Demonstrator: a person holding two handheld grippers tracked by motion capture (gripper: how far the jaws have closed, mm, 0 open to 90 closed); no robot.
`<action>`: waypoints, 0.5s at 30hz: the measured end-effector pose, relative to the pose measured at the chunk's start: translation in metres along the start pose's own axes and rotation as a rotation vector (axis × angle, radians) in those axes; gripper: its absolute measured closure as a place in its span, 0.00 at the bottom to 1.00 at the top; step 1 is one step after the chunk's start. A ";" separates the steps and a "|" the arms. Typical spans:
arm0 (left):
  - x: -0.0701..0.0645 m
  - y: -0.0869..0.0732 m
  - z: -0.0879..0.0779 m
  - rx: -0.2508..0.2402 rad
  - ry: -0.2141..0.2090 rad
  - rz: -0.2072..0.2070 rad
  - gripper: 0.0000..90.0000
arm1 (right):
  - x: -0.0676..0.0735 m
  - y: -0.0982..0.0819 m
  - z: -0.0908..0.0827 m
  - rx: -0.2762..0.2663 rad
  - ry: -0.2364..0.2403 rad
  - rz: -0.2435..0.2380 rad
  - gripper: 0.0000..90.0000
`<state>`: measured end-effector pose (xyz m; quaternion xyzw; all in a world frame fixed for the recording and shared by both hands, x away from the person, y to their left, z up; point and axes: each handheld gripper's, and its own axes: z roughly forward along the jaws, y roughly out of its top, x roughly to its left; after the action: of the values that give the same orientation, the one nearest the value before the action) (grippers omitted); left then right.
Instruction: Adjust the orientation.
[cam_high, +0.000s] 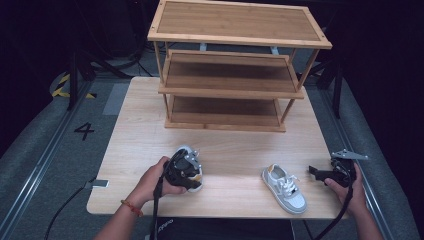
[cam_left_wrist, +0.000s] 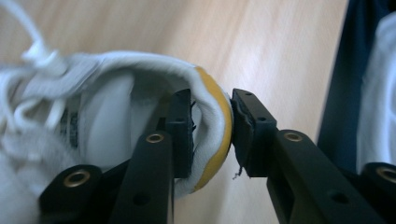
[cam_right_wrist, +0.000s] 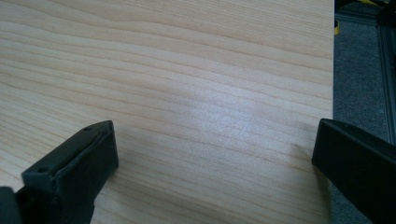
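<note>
A white shoe with a yellow heel trim (cam_left_wrist: 107, 116) lies on the wooden table (cam_high: 150, 130) near its front edge, left of centre. My left gripper (cam_left_wrist: 212, 126) is shut on its heel wall: one pad sits inside the shoe, the other presses the yellow back from outside. From the high view the left gripper (cam_high: 187, 167) covers most of that shoe (cam_high: 184, 150). The matching white shoe (cam_high: 285, 189) rests at the front right, toe toward me. My right gripper (cam_high: 320, 173) hovers just right of it, jaws open over bare table (cam_right_wrist: 187, 70) with nothing between them (cam_right_wrist: 215, 149).
A three-tier wooden shoe rack (cam_high: 235, 75) stands at the back of the table, its shelves bare. The table's right edge (cam_right_wrist: 332, 70) runs close beside the right gripper, with grey floor beyond. Cables trail from both grippers off the front edge.
</note>
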<state>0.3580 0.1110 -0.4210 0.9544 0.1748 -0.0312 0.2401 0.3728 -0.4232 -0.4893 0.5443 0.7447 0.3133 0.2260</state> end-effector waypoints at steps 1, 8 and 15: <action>0.000 -0.002 -0.002 -0.007 -0.002 -0.019 0.74 | 0.000 0.000 0.000 0.000 0.000 0.000 0.00; 0.000 0.006 0.013 -0.024 0.032 -0.102 0.55 | 0.000 0.000 0.000 0.001 -0.001 0.000 0.00; 0.009 0.002 0.016 -0.058 0.008 -0.094 0.74 | 0.000 0.000 0.000 0.001 -0.001 0.001 0.00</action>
<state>0.3679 0.1047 -0.4352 0.9379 0.2213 -0.0338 0.2651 0.3728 -0.4231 -0.4893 0.5447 0.7445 0.3128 0.2261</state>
